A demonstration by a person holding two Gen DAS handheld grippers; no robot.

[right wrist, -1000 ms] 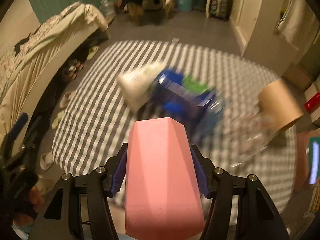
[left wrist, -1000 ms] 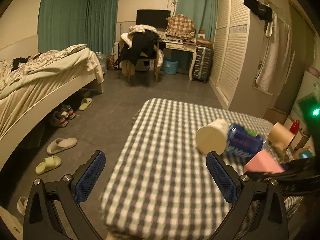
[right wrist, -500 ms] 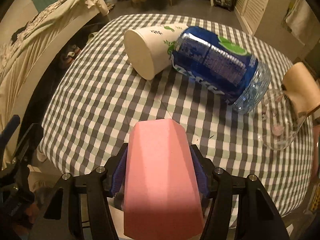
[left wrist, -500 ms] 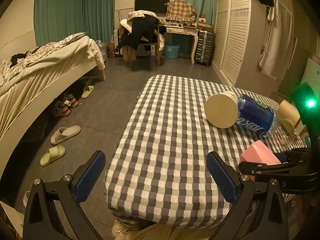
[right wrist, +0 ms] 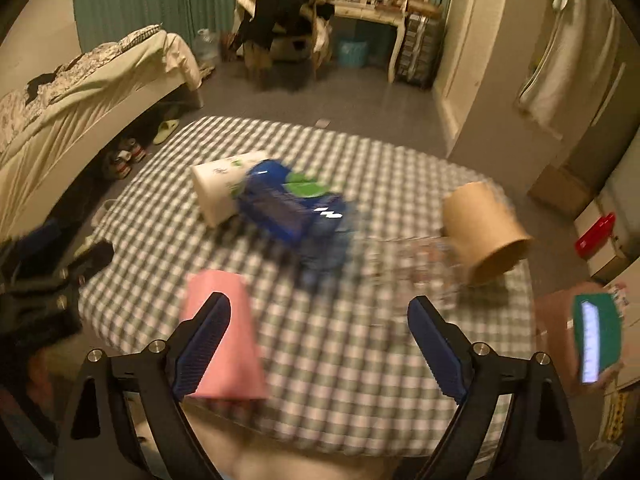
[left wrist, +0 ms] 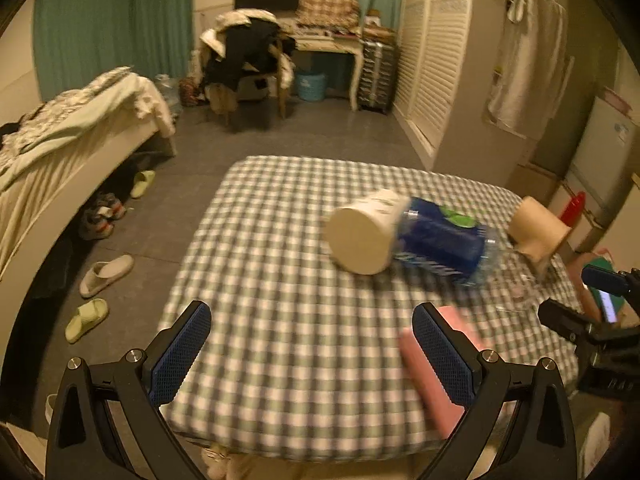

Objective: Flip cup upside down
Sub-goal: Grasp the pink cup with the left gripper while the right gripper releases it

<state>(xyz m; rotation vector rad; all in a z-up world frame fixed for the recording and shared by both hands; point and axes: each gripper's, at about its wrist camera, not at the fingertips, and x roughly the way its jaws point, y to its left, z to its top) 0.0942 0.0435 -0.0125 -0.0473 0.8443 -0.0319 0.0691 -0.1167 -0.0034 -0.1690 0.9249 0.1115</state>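
Note:
A pink cup stands on the checked table near the front edge, narrow end up; it also shows in the left wrist view, blurred. My right gripper is open and empty, its left finger just in front of the cup. My left gripper is open and empty above the table's front edge, with the pink cup behind its right finger.
A white paper cup and a blue bottle lie on their sides mid-table. A brown paper cup lies tipped at the right beside a clear glass. A phone is at the far right.
My right gripper has opened and let go of the pink cup, which now stands on the table. Both grippers have pulled back a little.

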